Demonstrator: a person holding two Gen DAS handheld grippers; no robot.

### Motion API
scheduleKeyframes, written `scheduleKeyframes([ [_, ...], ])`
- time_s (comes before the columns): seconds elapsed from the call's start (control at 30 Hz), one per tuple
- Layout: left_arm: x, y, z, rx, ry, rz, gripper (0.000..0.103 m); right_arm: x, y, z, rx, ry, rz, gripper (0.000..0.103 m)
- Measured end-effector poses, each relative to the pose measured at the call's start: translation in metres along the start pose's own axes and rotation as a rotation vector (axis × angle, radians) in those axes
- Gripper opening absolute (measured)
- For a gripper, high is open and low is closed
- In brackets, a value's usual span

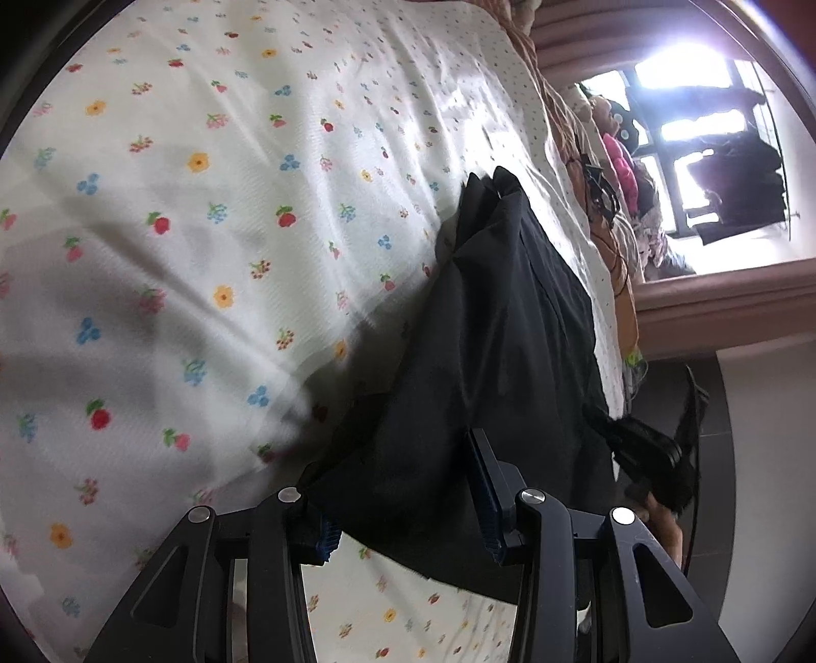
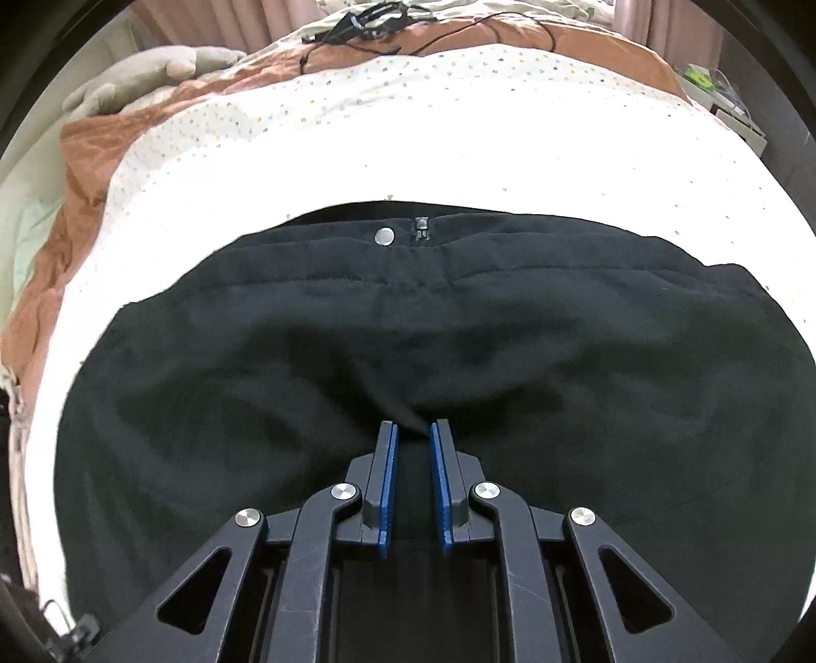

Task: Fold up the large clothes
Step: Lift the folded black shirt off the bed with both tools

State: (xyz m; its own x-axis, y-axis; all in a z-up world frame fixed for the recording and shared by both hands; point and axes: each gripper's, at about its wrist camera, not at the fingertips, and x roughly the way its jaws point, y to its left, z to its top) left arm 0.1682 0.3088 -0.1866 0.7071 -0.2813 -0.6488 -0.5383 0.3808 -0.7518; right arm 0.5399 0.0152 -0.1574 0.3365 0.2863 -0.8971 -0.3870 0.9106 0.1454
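Note:
A large black garment (image 2: 408, 357), trousers with a silver snap (image 2: 384, 236) and zip at the waistband, lies on a bed. In the right wrist view my right gripper (image 2: 414, 433) is low over the cloth, its blue-padded jaws a narrow gap apart with a small ridge of black fabric between the tips. In the left wrist view my left gripper (image 1: 398, 489) is open wide, and a bunched, lifted part of the black garment (image 1: 489, 331) lies between its fingers. The left finger is partly hidden by the cloth.
The bed has a white flowered sheet (image 1: 204, 204) and a brown blanket (image 2: 76, 168) at its far edge. Cables (image 2: 367, 23) and a grey plush toy (image 2: 143, 76) lie behind. A window (image 1: 704, 153) and the other gripper (image 1: 658, 459) show at the right.

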Motion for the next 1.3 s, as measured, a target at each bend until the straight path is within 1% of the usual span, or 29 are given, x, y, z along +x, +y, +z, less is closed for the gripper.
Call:
scheduleKeyframes([
  [0.1,0.001,-0.001,0.0,0.003,-0.003,0.003,0.04,-0.021,-0.002,-0.012,-0.001,-0.017,0.028,0.014],
  [0.17,-0.001,-0.001,-0.001,0.011,-0.005,0.008,0.036,-0.036,-0.003,-0.024,-0.017,-0.026,0.035,0.014],
  [0.27,-0.005,-0.004,-0.002,0.019,0.001,0.006,0.023,-0.061,-0.005,-0.049,-0.044,-0.029,0.063,0.015],
  [0.3,-0.006,-0.006,-0.002,0.019,0.002,0.002,0.021,-0.066,-0.005,-0.055,-0.046,-0.027,0.073,0.016],
  [0.33,-0.01,-0.009,-0.002,0.024,0.0,-0.003,0.019,-0.071,-0.005,-0.064,-0.049,-0.025,0.085,0.021],
  [0.37,-0.014,-0.014,-0.003,0.033,-0.006,-0.007,0.017,-0.077,-0.006,-0.078,-0.052,-0.02,0.101,0.032],
  [0.4,-0.017,-0.018,-0.003,0.043,-0.011,-0.009,0.017,-0.081,-0.009,-0.085,-0.054,-0.018,0.109,0.036],
  [0.43,-0.02,-0.024,-0.004,0.056,-0.017,-0.011,0.015,-0.085,-0.008,-0.098,-0.065,-0.019,0.12,0.037],
  [0.53,-0.029,-0.037,-0.006,0.083,-0.03,-0.026,0.013,-0.086,-0.005,-0.117,-0.088,-0.02,0.126,0.037],
  [0.63,-0.034,-0.049,-0.008,0.103,-0.041,-0.043,0.012,-0.089,-0.011,-0.138,-0.073,-0.02,0.124,0.037],
  [0.73,-0.039,-0.064,-0.011,0.121,-0.051,-0.057,0.012,-0.089,-0.017,-0.157,-0.033,-0.003,0.17,0.03],
  [0.8,-0.043,-0.075,-0.012,0.135,-0.057,-0.077,0.011,-0.092,-0.016,-0.167,-0.036,-0.003,0.172,0.03],
  [0.87,-0.047,-0.087,-0.014,0.155,-0.065,-0.091,0.011,-0.09,-0.017,-0.171,-0.045,-0.011,0.148,0.03],
  [1.0,-0.05,-0.115,-0.02,0.209,-0.066,-0.114,0.01,-0.078,-0.029,-0.183,0.006,-0.006,0.138,0.029],
  [1.13,-0.053,-0.148,-0.028,0.281,-0.062,-0.145,0.009,-0.069,-0.035,-0.191,0.035,-0.027,0.159,0.029],
  [1.3,-0.052,-0.193,-0.044,0.364,-0.054,-0.173,0.009,-0.068,-0.043,-0.196,0.057,-0.048,0.207,0.027],
])
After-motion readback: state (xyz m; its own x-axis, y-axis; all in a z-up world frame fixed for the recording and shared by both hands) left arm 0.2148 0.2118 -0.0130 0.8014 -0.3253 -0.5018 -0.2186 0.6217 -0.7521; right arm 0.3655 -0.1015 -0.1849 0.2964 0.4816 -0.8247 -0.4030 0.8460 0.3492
